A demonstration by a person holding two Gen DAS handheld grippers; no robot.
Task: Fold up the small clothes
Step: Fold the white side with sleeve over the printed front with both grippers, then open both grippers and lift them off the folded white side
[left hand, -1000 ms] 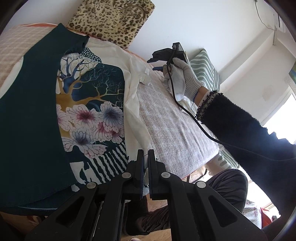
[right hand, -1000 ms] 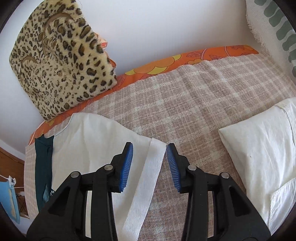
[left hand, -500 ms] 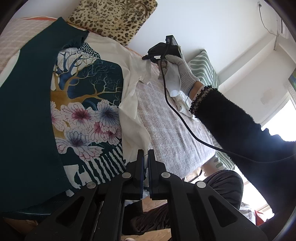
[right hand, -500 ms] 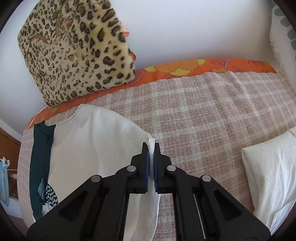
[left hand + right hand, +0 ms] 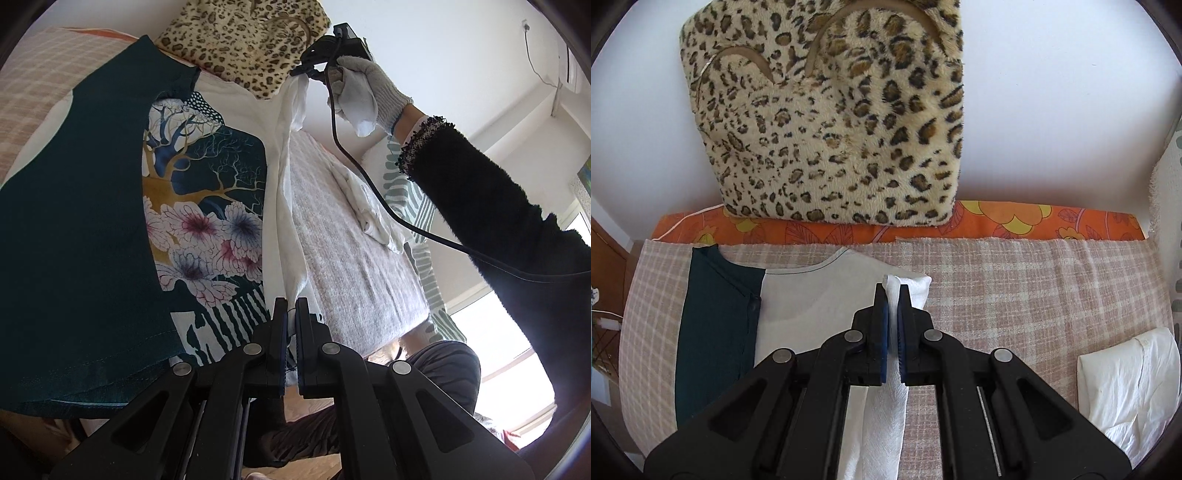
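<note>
A white and dark teal shirt with a tree and flower print lies on a checked bedspread. My left gripper is shut on the shirt's bottom hem at the near edge. My right gripper is shut on the white sleeve end and holds it raised above the bed; it also shows in the left wrist view, held by a gloved hand. The white side edge of the shirt is lifted between both grippers.
A leopard-print cushion leans on the wall behind an orange floral strip. A white folded garment lies at the right on the bed. A green striped cloth hangs at the bed's far side.
My right gripper closed on the white sleeve end and lifted it up and toward the cushion. The shirt's white edge rose with it. My left gripper stayed shut on the hem.
</note>
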